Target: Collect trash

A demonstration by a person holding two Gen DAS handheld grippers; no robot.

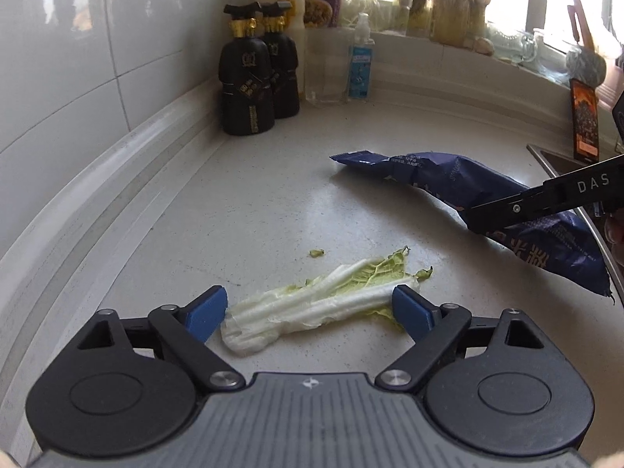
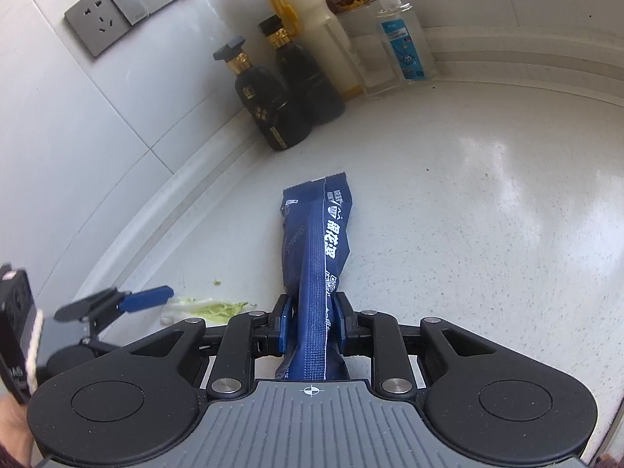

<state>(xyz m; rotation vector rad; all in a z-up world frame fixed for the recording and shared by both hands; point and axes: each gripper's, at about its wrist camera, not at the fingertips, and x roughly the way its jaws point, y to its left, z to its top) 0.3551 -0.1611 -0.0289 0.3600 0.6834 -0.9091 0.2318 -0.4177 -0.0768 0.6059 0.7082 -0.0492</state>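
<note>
Surface: pale speckled table (image 1: 273,202) in a kitchen corner, white tiled wall at the left of frame, bright window sill across the top.
Left hand-held gripper (image 1: 310,314): bottom centre of the left view, jaws wide apart, clamped on nothing; the blue pads flank the cabbage leaf.
Cabbage leaf (image 1: 312,304): lies flat on the table between those jaws, thick white stalk end at lower left, thin green frill at right. The left pad stands just beside the stalk end; the right pad overlaps the frilled end, contact not clear.
Leaf handling (judgement): light, limp, likely damp; the frill would tear. Take the white ribs, the firmest part.
Leaf scrap (image 1: 316,252): small green bit just beyond the leaf; easy to miss.
Right hand-held gripper (image 2: 312,323): bottom centre of the right view, jaws drawn in and clamped on the blue snack bag (image 2: 316,241), which reaches away up the frame.
Bag handling (judgement): light, crinkly film, slippery; pinching the gathered middle holds best.
Open room: bare table in mid-frame. The two hand-held grippers are near each other.
Edges: sink rim (image 1: 546,156) at right; raised lip along the wall at left.
Far: two dark bottles (image 1: 253,78) and a clear sanitiser bottle (image 1: 359,66) stand in the upper corner, well apart from the trash.
</note>
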